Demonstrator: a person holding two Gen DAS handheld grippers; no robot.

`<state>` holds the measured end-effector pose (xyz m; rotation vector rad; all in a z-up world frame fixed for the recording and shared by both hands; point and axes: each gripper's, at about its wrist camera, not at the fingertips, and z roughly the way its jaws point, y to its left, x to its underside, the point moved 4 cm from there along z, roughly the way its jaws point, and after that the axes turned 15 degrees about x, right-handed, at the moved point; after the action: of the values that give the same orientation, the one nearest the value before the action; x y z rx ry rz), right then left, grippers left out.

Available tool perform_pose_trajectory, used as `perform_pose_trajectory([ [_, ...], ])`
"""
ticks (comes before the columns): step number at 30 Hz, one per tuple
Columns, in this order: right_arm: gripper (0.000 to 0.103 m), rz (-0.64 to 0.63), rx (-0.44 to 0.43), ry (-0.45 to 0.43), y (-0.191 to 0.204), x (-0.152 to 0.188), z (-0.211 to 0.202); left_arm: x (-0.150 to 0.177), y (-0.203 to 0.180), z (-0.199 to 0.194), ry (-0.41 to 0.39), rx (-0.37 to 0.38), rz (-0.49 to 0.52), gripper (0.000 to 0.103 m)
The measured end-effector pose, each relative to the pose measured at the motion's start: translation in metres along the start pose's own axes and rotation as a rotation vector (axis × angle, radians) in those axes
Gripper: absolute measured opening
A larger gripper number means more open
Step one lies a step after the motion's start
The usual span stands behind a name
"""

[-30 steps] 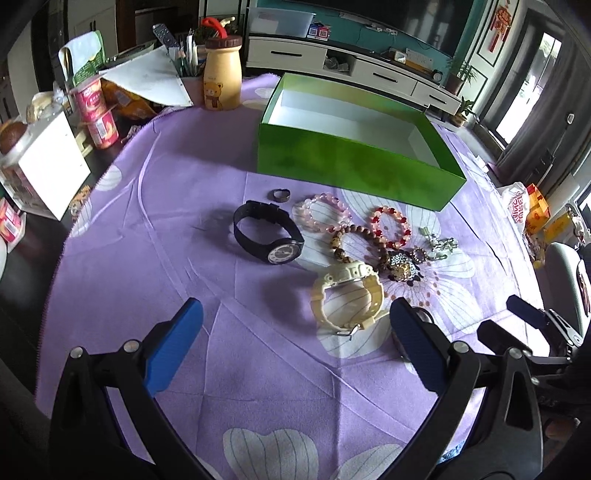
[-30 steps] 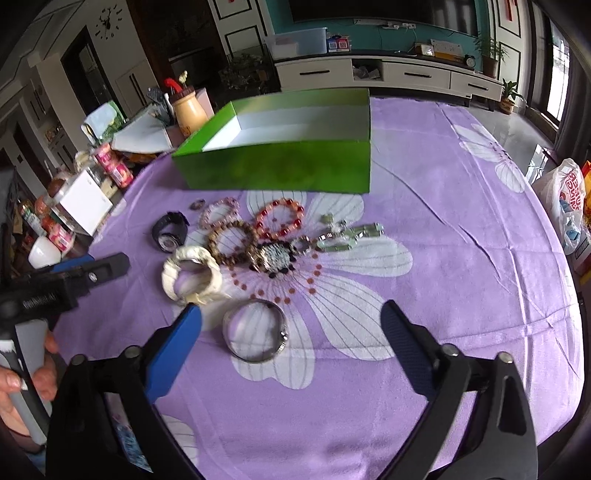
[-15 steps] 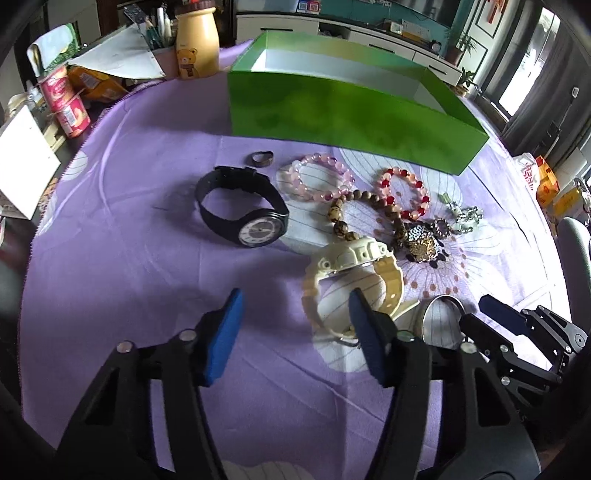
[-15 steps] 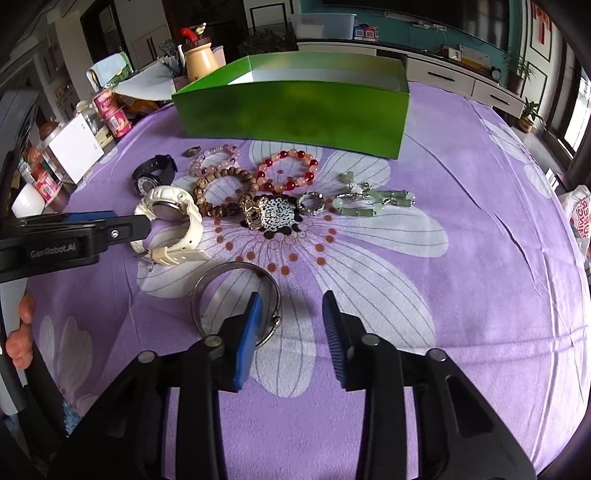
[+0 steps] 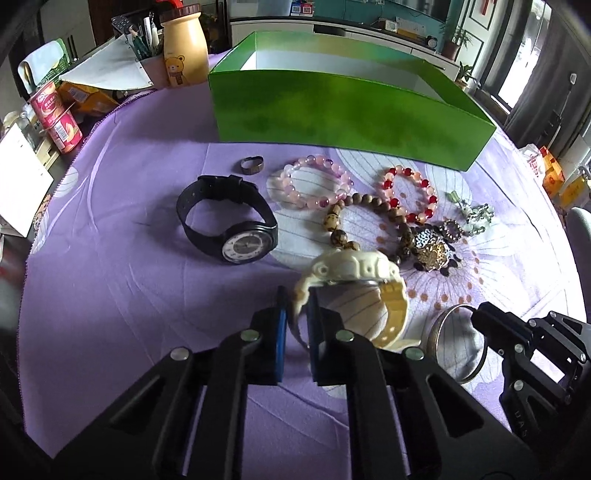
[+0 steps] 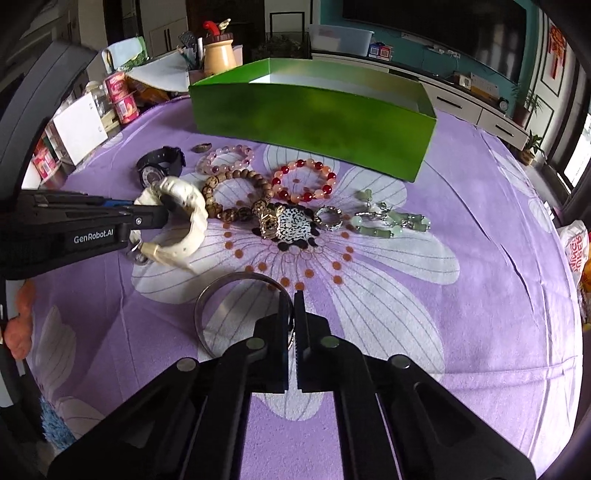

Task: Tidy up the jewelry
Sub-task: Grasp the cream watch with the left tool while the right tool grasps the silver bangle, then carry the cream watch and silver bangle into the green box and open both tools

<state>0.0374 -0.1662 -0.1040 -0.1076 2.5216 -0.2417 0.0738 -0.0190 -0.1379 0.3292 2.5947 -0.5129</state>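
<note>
A long white TV cabinet (image 6: 465,98) runs along the teal wall (image 6: 332,14). Above it hangs a dark screen (image 6: 436,33); right of it, potted plants (image 6: 532,146) and a daylit window (image 6: 581,158).

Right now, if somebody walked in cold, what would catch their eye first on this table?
Probably the big green box at the far side of the purple flowered cloth, open on top. Next, the jewelry in front of it: the left gripper is shut on a cream watch, and the right gripper pinches a silver bangle.
</note>
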Motion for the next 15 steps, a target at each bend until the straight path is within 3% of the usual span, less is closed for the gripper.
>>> perform_pose_trajectory([
  [8, 0.002, 0.05, 0.044, -0.08, -0.027, -0.016, -0.027, 0.0, -0.009, -0.031, -0.065, 0.055, 0.01, 0.009],
  [15, 0.002, 0.077, 0.046, -0.143, -0.039, -0.049, -0.035, -0.036, -0.01, -0.054, -0.12, 0.085, 0.006, 0.009],
])
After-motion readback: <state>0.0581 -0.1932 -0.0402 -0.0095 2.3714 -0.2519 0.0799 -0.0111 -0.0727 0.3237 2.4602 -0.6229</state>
